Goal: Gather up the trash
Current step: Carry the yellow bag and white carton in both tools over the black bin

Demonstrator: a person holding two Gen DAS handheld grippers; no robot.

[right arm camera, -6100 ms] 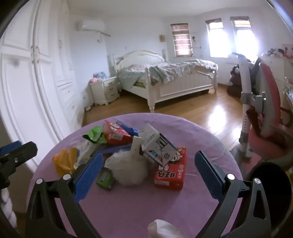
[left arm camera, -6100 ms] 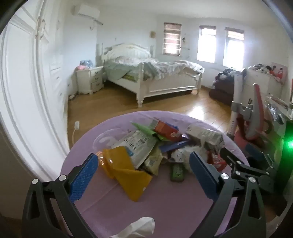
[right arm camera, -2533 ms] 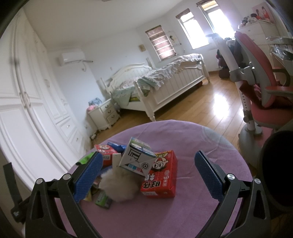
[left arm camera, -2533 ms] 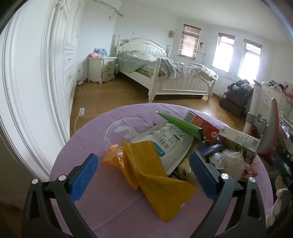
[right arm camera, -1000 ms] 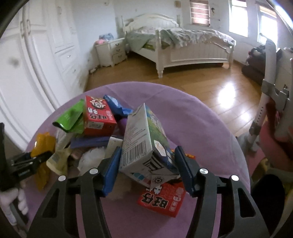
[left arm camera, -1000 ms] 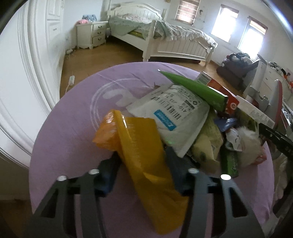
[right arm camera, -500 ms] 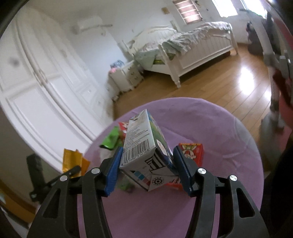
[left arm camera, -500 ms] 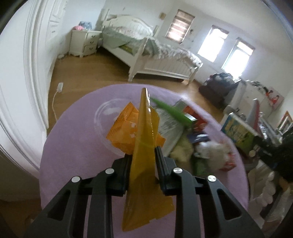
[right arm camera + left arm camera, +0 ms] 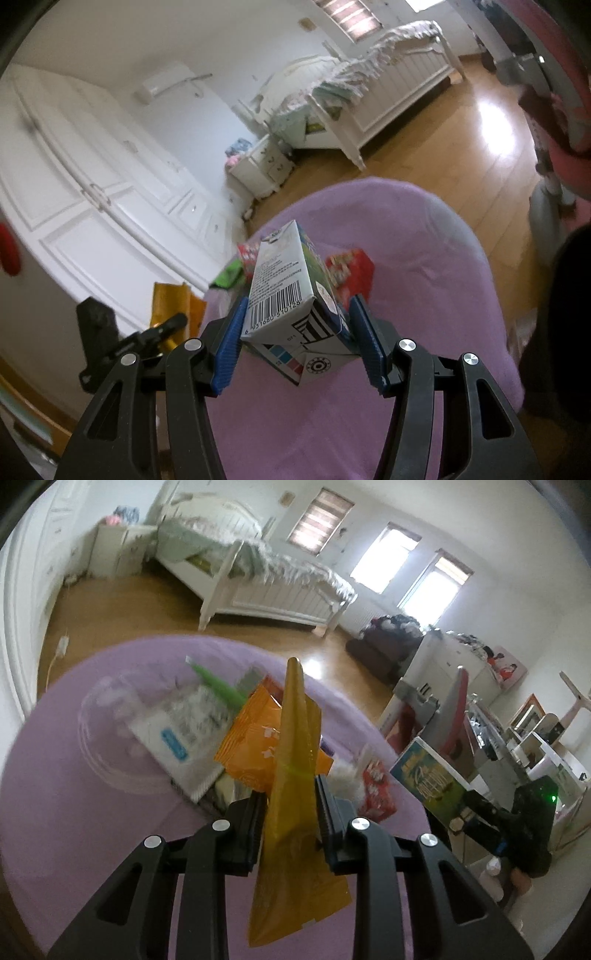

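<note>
In the left wrist view my left gripper [image 9: 291, 812] is shut on a yellow plastic wrapper [image 9: 295, 768] that stands on edge between the pads, lifted off the purple round table [image 9: 66, 812]. An orange crinkled bag [image 9: 251, 749] hangs against it. In the right wrist view my right gripper [image 9: 295, 332] is shut on a white drink carton [image 9: 288, 291] with a barcode, held above the table [image 9: 424, 295]. That carton [image 9: 428, 779] and the right gripper show at the right of the left view. The yellow wrapper [image 9: 166, 299] shows at the left of the right view.
A pile of trash stays on the table: a white label pouch [image 9: 181, 731], a green wrapper [image 9: 218, 686], a white fluffy ball [image 9: 343, 779], red snack boxes [image 9: 376, 790] [image 9: 351, 269]. A dark bin [image 9: 561, 332] stands at the right. White wardrobe [image 9: 92, 184], bed [image 9: 258, 576], pink chair [image 9: 443, 716] surround.
Both grippers have closed on their items and lifted them off the pile. The left carries the yellow wrapper up and rightward; the right has swung the carton sideways and rolled.
</note>
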